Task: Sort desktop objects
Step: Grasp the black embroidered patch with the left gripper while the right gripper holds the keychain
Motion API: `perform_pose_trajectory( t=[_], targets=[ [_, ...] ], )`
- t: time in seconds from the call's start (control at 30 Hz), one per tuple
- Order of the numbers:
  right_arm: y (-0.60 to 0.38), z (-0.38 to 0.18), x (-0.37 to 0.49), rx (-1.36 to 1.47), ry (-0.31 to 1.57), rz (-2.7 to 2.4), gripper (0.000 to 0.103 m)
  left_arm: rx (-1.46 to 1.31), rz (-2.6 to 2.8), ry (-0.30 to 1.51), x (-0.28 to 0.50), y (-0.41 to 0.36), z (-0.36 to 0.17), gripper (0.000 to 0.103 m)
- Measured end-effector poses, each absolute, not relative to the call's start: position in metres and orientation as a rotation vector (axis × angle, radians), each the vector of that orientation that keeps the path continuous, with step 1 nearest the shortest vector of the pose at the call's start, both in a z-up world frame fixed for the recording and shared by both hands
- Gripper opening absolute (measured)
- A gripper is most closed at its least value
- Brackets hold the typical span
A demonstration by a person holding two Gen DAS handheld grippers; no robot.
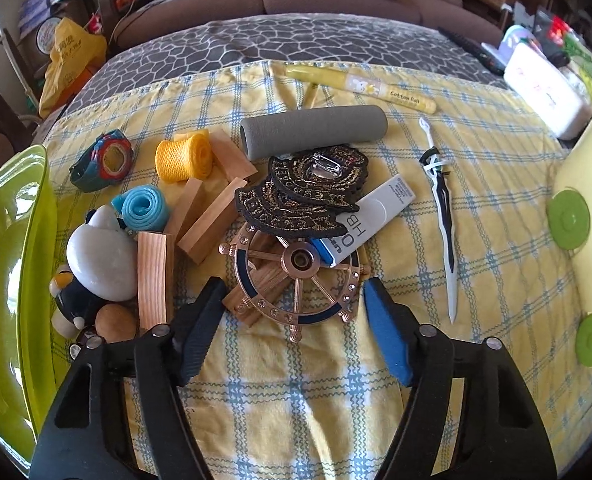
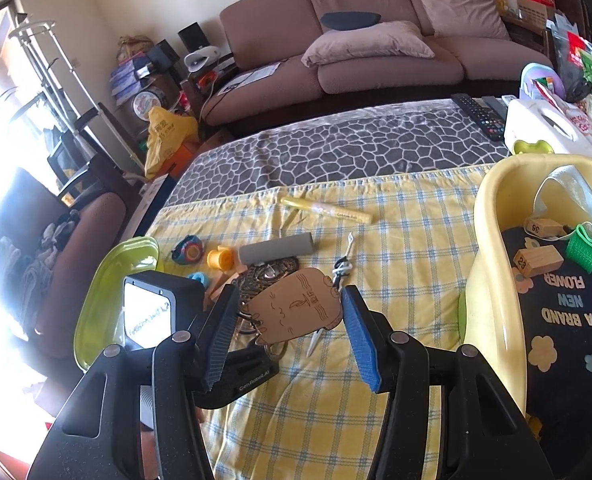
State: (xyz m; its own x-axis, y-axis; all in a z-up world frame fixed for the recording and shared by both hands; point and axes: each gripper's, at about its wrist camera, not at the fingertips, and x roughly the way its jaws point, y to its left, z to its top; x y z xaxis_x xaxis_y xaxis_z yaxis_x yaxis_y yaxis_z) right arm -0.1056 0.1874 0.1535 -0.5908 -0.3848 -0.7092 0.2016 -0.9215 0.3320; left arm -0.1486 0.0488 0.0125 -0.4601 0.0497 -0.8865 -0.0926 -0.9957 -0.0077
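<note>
A pile lies on the yellow checked cloth (image 1: pixel 296 380): a ship's-wheel ornament (image 1: pixel 296 280), black embroidered patches (image 1: pixel 308 192), a white HB lead box (image 1: pixel 368 220), wooden blocks (image 1: pixel 203 224), yellow (image 1: pixel 183 156) and blue (image 1: pixel 143 208) rolls, a grey foam tube (image 1: pixel 312 130), a toy watch (image 1: pixel 103 160), a penguin figure (image 1: pixel 95 268) and a toy sword (image 1: pixel 442 216). My left gripper (image 1: pixel 291 328) is open, its jaws either side of the wheel's near rim. My right gripper (image 2: pixel 285 332) is shut on a flat wooden cat-shaped tag (image 2: pixel 296 308), held above the cloth.
A lime green tray (image 1: pixel 7 280) sits at the left. A yellow tub (image 2: pixel 496 264) at the right holds numbered wooden blocks (image 2: pixel 536 260), a green mesh roll (image 2: pixel 584 248) and a black cloth. A yellow pen case (image 1: pixel 360 86), a white box (image 1: pixel 544 88) and remotes (image 2: pixel 480 116) lie further back.
</note>
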Motion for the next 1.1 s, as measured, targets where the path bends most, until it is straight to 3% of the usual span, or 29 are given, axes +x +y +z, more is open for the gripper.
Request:
perform_pose_trajectory(
  t=[0.1, 0.4, 0.53, 0.73, 1.0, 1.1],
  targets=[
    [0.187, 0.153, -0.106, 1.199, -0.308, -2.52, 0.054, -1.577, 2.59, 0.028, -0.147, 0.047, 0.016, 0.054],
    [0.179, 0.151, -0.108, 1.204, -0.294, -2.515, 0.054, -1.586, 2.541, -0.175, -0.148, 0.027, 0.025, 0.052],
    [0.175, 0.15, -0.109, 1.212, -0.283, -2.515, 0.054, -1.504, 2.617, -0.177, -0.15, 0.024, 0.042, 0.071],
    [0.176, 0.149, -0.109, 1.211, -0.293, -2.518, 0.054, -1.481, 2.649, -0.034, -0.172, 0.038, 0.041, 0.07],
    [0.178, 0.147, -0.112, 1.228, -0.29, -2.523, 0.054, -1.483, 2.61, -0.035, -0.191, 0.047, 0.029, 0.062],
    [0.178, 0.146, -0.113, 1.234, -0.286, -2.523, 0.054, -1.483, 2.6, 0.007, -0.192, 0.053, 0.026, 0.035]
  ],
)
